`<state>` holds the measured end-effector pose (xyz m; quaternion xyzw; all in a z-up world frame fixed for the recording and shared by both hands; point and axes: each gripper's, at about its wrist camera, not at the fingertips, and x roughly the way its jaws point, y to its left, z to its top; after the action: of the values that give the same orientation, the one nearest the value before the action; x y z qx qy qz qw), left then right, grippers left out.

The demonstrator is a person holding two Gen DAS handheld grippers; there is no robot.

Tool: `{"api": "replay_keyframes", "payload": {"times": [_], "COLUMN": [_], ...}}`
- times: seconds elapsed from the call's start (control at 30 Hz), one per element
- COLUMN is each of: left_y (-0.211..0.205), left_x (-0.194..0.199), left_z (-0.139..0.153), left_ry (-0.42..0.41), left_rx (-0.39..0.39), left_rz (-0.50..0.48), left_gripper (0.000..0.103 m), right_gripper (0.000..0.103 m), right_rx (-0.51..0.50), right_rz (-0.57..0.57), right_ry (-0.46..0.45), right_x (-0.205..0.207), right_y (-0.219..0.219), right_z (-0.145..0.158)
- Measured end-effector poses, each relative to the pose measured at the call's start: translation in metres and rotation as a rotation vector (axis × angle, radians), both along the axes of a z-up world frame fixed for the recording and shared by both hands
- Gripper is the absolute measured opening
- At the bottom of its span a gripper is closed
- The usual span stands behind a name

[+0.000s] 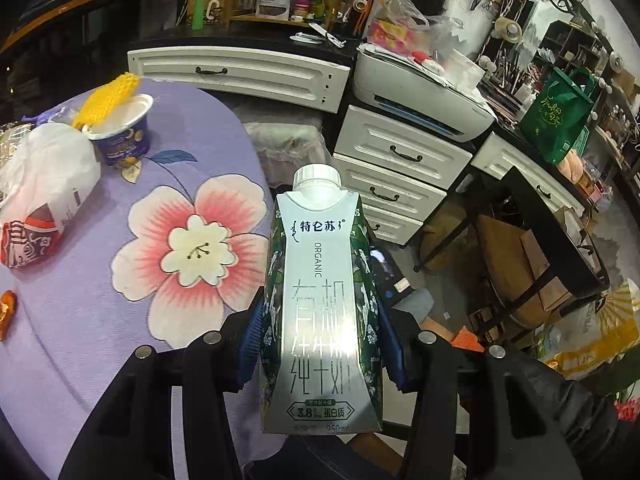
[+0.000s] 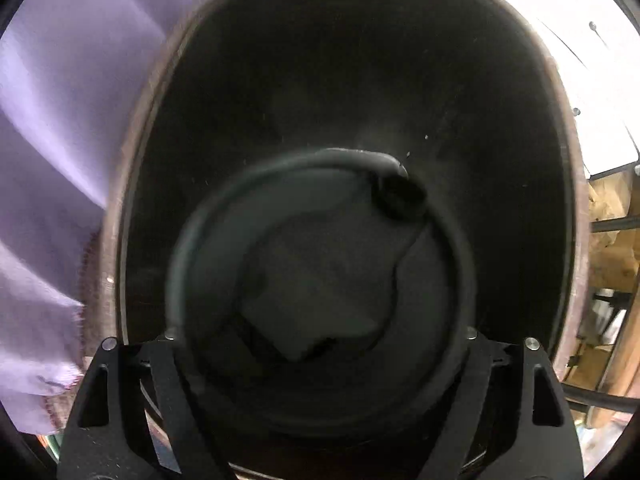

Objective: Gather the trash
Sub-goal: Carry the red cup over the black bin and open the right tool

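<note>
My left gripper [image 1: 320,344] is shut on a white and green milk carton [image 1: 320,300] with a white screw cap, held upright past the right edge of the purple flowered tablecloth [image 1: 140,320]. On the cloth lie a blue yogurt cup [image 1: 124,132] with yellow netting, a white plastic bag [image 1: 44,172], a red wrapper [image 1: 24,240] and an orange peel [image 1: 8,308]. My right gripper [image 2: 320,344] looks down into a dark bin [image 2: 520,160]; a round blurred dark lid-like thing [image 2: 320,280] lies between its fingers. I cannot tell whether they grip it.
White drawers [image 1: 392,160], a printer [image 1: 424,96] and a green bag [image 1: 560,116] stand beyond the table. A dark frame with cardboard [image 1: 528,260] is at the right. Purple cloth [image 2: 52,160] hangs left of the bin; wooden legs [image 2: 616,280] at its right.
</note>
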<state>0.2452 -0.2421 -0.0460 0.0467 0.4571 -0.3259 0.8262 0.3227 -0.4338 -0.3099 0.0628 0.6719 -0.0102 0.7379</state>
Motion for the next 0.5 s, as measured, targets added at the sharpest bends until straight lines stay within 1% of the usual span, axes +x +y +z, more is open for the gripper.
{"api": "replay_keyframes", "payload": {"times": [0.07,0.13,0.27,0.33,0.4,0.47,0.5], "left_y": [-0.007,-0.012,-0.019,-0.023,-0.029,-0.037,-0.041], "left_x": [-0.001,-0.002,-0.001,-0.001,-0.001,-0.001,0.000], "left_z": [-0.003,-0.006,-0.016,-0.022,-0.029,-0.040,-0.044], "left_ry": [0.007,0.012,0.030,0.036,0.047,0.062,0.067], "left_rx": [0.004,0.009,0.019,0.029,0.042,0.055,0.062], "left_rz": [-0.008,-0.014,-0.017,-0.017,-0.022,-0.029,-0.034], "left_gripper": [0.050,0.050,0.050,0.050,0.050,0.050,0.050], "right_gripper": [0.084,0.086,0.086,0.086,0.086,0.086,0.086], "right_rx": [-0.020,-0.016,-0.046,-0.053,-0.050,-0.074,-0.096], "right_rz": [0.010,0.014,0.002,-0.009,-0.018,-0.036,-0.048], "right_ry": [-0.014,-0.025,-0.073,-0.109,-0.162,-0.208,-0.240], "right_x": [-0.001,-0.007,-0.020,-0.038,-0.048,-0.056,-0.067], "right_y": [0.002,0.008,0.007,0.012,0.005,-0.004,-0.008], "right_z": [0.002,0.008,0.025,0.044,0.064,0.084,0.097]}}
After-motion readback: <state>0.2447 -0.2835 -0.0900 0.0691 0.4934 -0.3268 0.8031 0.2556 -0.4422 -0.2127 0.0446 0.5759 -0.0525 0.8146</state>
